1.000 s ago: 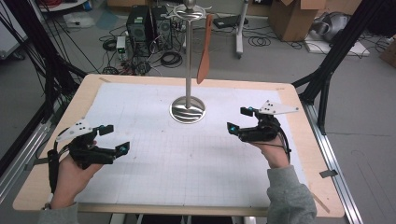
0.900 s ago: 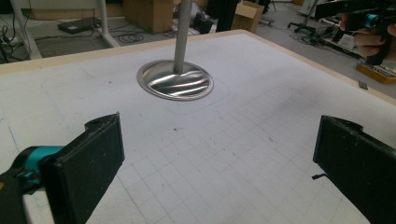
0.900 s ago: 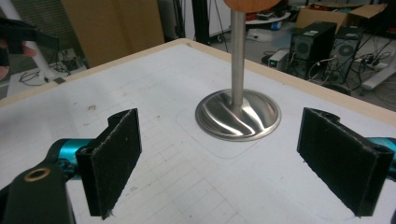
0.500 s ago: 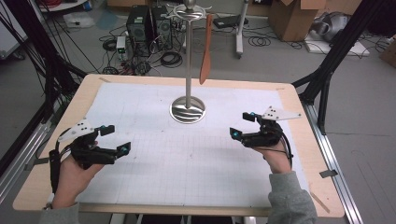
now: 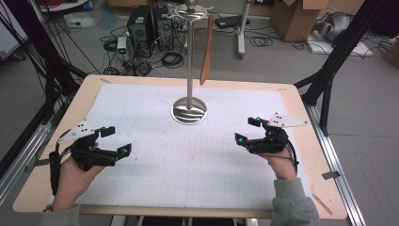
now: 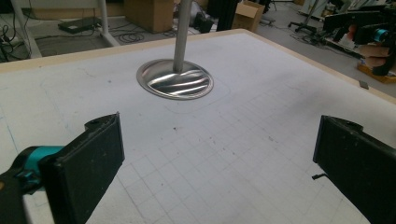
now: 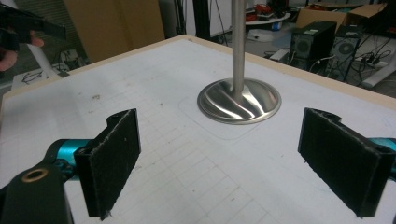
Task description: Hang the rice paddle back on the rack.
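Spatula [image 5: 206, 49] hangs upright from steel stand [image 5: 189, 61].

Worktop with gridded sheet and a metal stand

The worktop [image 5: 51, 141] has a pale wooden rim and is almost wholly covered by a white sheet [image 5: 188, 160] printed with a fine grid, marked with small dark specks. A polished round base [image 5: 188, 111] rests on the sheet toward the far middle, a slim upright pole [image 5: 190, 61] rising from its centre; a faint outline, possibly a pencilled square, surrounds the base.
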`<action>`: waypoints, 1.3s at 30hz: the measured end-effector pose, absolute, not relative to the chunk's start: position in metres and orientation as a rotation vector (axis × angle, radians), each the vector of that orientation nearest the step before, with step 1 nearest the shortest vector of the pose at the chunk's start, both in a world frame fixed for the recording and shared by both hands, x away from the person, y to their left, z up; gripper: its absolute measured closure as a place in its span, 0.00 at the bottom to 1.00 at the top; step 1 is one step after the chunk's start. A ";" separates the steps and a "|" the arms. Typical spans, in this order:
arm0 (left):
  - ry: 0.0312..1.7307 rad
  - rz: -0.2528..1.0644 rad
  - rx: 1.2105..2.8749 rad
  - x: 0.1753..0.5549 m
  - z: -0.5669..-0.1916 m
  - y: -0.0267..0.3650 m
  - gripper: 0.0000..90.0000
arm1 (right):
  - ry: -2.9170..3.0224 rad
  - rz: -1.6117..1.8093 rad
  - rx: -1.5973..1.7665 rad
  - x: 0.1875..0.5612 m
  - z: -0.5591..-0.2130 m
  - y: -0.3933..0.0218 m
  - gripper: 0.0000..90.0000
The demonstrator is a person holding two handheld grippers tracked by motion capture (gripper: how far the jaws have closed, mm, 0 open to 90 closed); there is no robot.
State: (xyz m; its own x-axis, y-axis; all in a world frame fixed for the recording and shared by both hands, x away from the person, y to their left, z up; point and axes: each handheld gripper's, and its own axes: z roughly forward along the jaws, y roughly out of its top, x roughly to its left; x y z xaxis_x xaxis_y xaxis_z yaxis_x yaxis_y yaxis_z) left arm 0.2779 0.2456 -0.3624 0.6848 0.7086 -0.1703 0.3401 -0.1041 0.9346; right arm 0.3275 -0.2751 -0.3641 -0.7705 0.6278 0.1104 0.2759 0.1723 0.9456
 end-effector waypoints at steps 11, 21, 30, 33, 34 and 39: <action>0.851 0.383 1.708 0.278 -0.364 0.244 0.03 | 2.144 1.628 0.874 0.321 -0.373 -0.288 0.13; 0.854 0.382 1.701 0.278 -0.364 0.244 0.03 | 2.110 1.640 0.918 0.316 -0.378 -0.304 0.13; 0.854 0.367 1.696 0.279 -0.366 0.243 0.03 | 2.095 1.646 0.957 0.310 -0.384 -0.316 0.13; 0.851 0.365 1.698 0.280 -0.367 0.241 0.03 | 2.094 1.646 0.961 0.310 -0.386 -0.318 0.13; 0.852 0.364 1.696 0.280 -0.367 0.241 0.03 | 2.099 1.655 0.964 0.309 -0.386 -0.318 0.13; 0.842 0.361 1.698 0.283 -0.368 0.239 0.03 | 2.116 1.647 0.944 0.309 -0.386 -0.314 0.13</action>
State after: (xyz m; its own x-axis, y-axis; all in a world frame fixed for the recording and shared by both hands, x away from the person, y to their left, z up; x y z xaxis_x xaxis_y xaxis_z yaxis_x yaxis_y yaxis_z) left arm 0.2828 0.2394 -0.3680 0.6953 0.6942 -0.1860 0.3433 -0.0935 0.9346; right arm 0.3093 -0.3137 -0.3862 -0.7398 0.6542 0.1571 0.3130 0.1279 0.9411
